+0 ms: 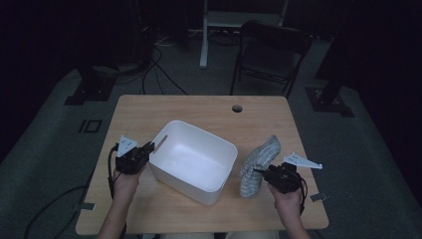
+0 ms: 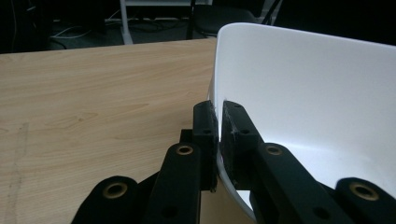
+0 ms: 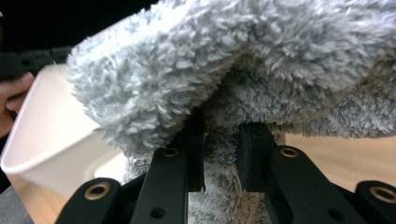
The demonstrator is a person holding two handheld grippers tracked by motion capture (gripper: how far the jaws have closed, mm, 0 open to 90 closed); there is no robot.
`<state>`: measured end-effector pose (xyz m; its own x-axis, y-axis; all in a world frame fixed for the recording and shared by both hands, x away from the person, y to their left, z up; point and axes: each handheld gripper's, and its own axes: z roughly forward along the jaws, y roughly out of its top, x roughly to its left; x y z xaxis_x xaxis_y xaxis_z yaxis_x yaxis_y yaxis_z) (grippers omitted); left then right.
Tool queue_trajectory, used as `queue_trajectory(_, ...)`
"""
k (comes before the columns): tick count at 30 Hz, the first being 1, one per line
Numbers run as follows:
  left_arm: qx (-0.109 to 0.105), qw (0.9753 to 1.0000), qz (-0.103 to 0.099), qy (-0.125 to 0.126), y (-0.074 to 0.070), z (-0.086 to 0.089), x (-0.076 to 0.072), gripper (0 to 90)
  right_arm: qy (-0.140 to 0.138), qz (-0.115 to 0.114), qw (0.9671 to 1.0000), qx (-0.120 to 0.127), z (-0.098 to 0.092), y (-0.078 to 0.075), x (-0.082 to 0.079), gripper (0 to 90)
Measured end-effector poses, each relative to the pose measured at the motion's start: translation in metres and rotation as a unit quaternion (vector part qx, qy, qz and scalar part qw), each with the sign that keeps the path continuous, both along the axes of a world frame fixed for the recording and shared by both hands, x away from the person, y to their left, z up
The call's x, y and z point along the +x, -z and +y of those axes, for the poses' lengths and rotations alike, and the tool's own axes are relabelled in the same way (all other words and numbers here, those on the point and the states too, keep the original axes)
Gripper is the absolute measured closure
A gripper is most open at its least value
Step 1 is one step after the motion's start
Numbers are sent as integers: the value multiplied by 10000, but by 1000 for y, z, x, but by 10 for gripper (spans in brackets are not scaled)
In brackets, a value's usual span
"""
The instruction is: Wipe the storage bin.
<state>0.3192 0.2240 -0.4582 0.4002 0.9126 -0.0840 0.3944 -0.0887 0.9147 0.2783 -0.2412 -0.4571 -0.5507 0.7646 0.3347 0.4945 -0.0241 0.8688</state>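
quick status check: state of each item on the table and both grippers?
white bin: upright, empty, left wall pinched
grey fluffy cloth: bunched on the table beside the bin, outside it
left gripper: shut on the bin's rim
right gripper: shut on the cloth
wooden table: bears the bin and cloth

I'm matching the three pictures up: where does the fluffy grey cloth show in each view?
High view: grey cloth lies right of centre on the table, beside the white tub, at the right gripper.
Left gripper view: not in it.
Right gripper view: cloth across the top, pinched between the jaws.
Shared landmark: the white tub.
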Motion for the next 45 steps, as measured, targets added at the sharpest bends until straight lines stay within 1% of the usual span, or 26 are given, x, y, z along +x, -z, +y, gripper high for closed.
queue_trajectory(1,31,10000,2,0,0,0,0,843,-20,-20,10000,9,3,-3,2,755)
queue_trajectory(4,15,10000,5,3,0,0,0,842,-68,-84,9999,-23,10,-10,6,754)
queue_trajectory(6,25,10000,-6,-5,0,0,0,842,-141,-120,9998,28,18,-12,12,754)
queue_trajectory(9,14,10000,-11,9,0,0,0,840,-196,-96,9997,83,26,-7,17,754)
queue_trajectory(11,-10,10000,-28,23,1,0,0,839,-263,-23,9997,-17,32,-2,21,754)
queue_trajectory(12,-26,10000,-20,30,1,0,1,838,-285,-27,9996,-74,35,0,23,754)
queue_trajectory(14,35,10000,-29,50,0,0,1,839,-327,2,9994,-133,38,3,27,754)
queue_trajectory(19,69,9999,-15,123,0,0,2,840,-335,3,9994,-80,39,6,30,754)
queue_trajectory(22,76,9998,-16,168,0,1,3,840,-313,52,9995,-38,40,9,30,754)
queue_trajectory(25,89,9998,-9,181,0,1,3,841,-293,61,9995,-64,40,11,31,755)
queue_trajectory(26,54,9998,-4,180,0,1,3,840,-282,81,9995,-95,41,13,31,755)
queue_trajectory(28,44,9998,-2,183,0,1,3,840,-278,147,9993,-197,43,16,32,755)
queue_trajectory(32,15,9999,-3,147,0,1,3,840,-241,333,9988,-279,45,28,35,755)
queue_trajectory(35,28,9999,-11,114,1,0,3,838,-246,442,9984,-237,44,32,37,755)
queue_trajectory(38,41,10000,-20,48,1,-1,2,839,-252,408,9984,-293,43,29,36,755)
queue_trajectory(39,7,10000,-5,10,1,-1,2,840,-244,394,9986,-266,42,27,35,754)
queue_trajectory(40,-19,10000,0,-20,1,-1,2,842,-252,324,9989,-212,41,24,33,755)
queue_trajectory(42,17,10000,1,-74,1,-3,2,848,-251,209,9993,-195,41,16,28,755)
queue_trajectory(43,47,10000,22,-74,0,-3,2,849,-254,149,9994,-176,42,13,26,755)
queue_trajectory(44,73,10000,-1,-23,0,-3,2,849,-266,97,9994,-186,43,10,23,755)
queue_trajectory(45,69,10000,-17,16,1,-3,2,848,-262,63,9993,-271,46,8,22,755)
